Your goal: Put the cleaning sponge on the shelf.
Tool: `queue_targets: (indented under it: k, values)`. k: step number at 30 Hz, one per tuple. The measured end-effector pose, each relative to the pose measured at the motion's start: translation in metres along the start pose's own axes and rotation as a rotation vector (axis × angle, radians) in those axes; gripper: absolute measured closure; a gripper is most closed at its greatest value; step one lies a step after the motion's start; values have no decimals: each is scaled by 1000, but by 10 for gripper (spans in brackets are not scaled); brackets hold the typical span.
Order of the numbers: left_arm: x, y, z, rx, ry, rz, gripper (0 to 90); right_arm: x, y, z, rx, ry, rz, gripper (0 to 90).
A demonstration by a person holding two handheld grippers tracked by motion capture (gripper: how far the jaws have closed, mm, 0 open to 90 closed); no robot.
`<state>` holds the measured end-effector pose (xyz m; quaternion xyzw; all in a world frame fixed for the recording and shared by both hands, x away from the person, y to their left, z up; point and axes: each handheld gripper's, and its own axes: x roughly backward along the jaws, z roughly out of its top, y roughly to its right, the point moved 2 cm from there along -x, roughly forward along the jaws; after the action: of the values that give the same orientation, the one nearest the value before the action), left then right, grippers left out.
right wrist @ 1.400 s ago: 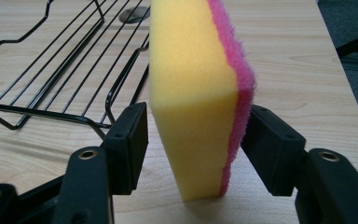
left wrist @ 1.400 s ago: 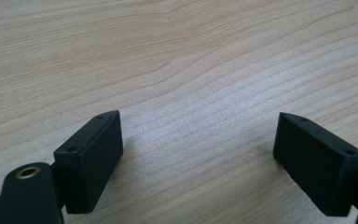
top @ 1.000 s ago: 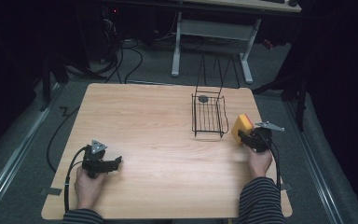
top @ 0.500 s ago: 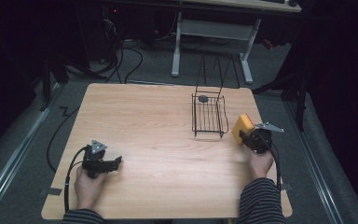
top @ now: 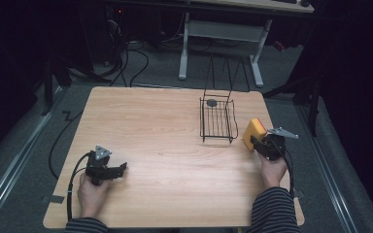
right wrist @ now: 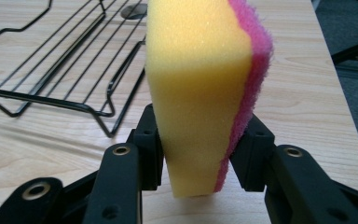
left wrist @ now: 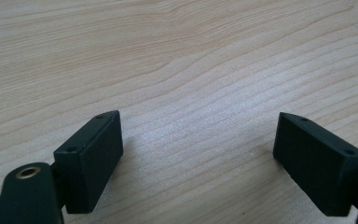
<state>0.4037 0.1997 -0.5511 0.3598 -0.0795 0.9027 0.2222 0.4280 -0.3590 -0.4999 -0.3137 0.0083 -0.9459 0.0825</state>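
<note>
Yellow foam with a pink scouring layer, the sponge (right wrist: 200,93) stands on edge between the jaws of the right gripper (right wrist: 200,154), which have just been closing and now pinch its lower part. It sits near the right edge of the wooden table (top: 165,126), just beside the black wire rack (top: 217,120). Well apart, at the near left, the left gripper (left wrist: 198,158) rests low over bare wood, jaws wide apart and empty.

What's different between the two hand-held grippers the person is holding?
The right hand-held gripper is shut on a yellow and pink sponge; the left hand-held gripper stands open with nothing between its jaws. The right one is beside the wire basket; the left one is over bare table. Both have black jaws.
</note>
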Motion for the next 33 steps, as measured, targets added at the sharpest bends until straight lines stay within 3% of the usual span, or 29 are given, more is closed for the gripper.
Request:
queue_targets:
  k: [33]
  values:
    - [0, 0, 0, -2, -2, 0, 163, 42, -13, 12, 38, 99, 41, 601]
